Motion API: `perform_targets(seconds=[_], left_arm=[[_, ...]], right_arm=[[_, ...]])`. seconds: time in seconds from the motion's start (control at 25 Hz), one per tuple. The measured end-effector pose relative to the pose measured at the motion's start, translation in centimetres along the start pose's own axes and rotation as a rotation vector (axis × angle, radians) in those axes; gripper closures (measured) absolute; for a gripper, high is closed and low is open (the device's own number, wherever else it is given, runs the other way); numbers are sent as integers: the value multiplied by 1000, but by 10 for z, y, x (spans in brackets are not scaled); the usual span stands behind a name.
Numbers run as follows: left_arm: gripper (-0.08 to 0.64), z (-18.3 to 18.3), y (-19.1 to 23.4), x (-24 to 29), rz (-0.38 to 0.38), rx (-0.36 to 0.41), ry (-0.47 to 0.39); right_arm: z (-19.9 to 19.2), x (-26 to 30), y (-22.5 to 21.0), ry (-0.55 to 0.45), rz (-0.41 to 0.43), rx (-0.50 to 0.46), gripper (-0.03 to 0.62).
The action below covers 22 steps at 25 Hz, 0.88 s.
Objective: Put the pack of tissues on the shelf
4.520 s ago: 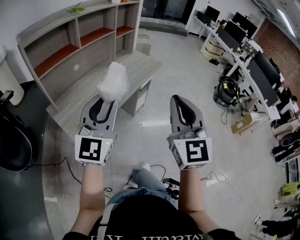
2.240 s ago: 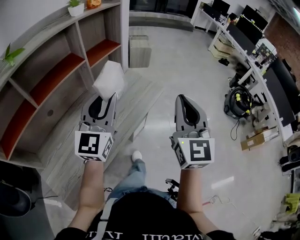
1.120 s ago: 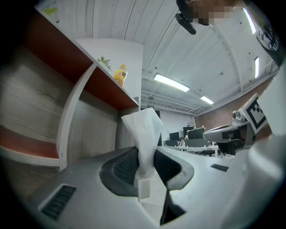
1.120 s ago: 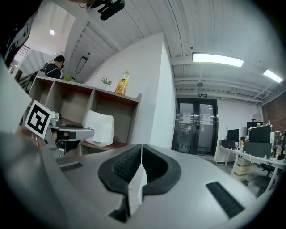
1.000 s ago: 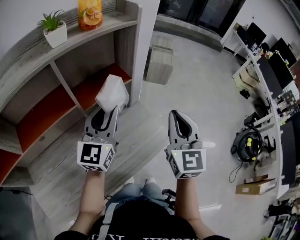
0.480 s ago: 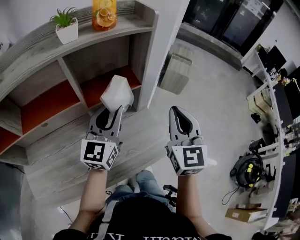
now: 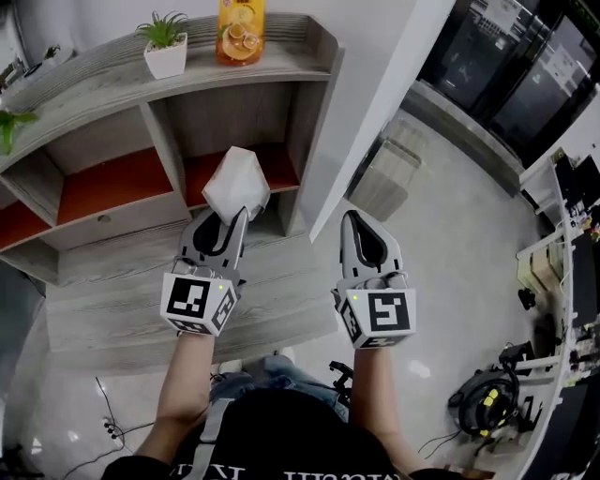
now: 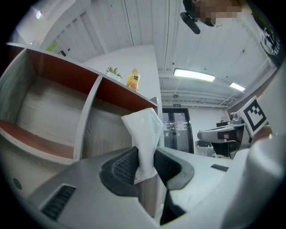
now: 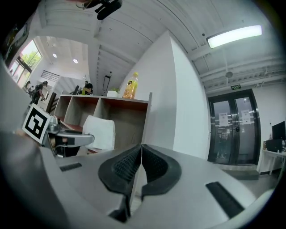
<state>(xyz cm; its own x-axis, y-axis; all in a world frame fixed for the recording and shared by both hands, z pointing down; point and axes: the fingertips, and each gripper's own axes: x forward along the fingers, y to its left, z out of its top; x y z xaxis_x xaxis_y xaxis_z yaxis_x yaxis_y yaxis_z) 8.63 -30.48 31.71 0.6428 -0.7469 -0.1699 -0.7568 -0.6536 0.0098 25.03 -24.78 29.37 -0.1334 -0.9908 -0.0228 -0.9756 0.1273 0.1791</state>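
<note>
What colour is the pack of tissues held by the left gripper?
The pack of tissues is white; best in the head view.

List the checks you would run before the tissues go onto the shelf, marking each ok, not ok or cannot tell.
1. Grip of left claw on pack of tissues: ok.
2. Spare right claw shut, empty: ok.
3. The red compartment ahead bare where visible: ok.
4. The pack resting on shelf: not ok, held in the air.
5. The bottle and plant on top board, off the path: ok.
</note>
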Motion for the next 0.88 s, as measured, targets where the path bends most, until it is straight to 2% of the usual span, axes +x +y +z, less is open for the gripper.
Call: perform_targets(seconds=[0.36,0.56,0.72,0.88], left_arm=[[453,4,0,-2,132,-101,-42],[453,-6,4,3,189,-310,-77],[453,-16,7,8,233,-430,-94],[453,-24,15,12,275,-583,-134]], right_arm=[[3,15,-12,-59,122,19,574],[-5,26,-18,-62,166,34,574],[-10,30,-22,-61,185,40,574],[-12,33,-25,-65,203,40,574]])
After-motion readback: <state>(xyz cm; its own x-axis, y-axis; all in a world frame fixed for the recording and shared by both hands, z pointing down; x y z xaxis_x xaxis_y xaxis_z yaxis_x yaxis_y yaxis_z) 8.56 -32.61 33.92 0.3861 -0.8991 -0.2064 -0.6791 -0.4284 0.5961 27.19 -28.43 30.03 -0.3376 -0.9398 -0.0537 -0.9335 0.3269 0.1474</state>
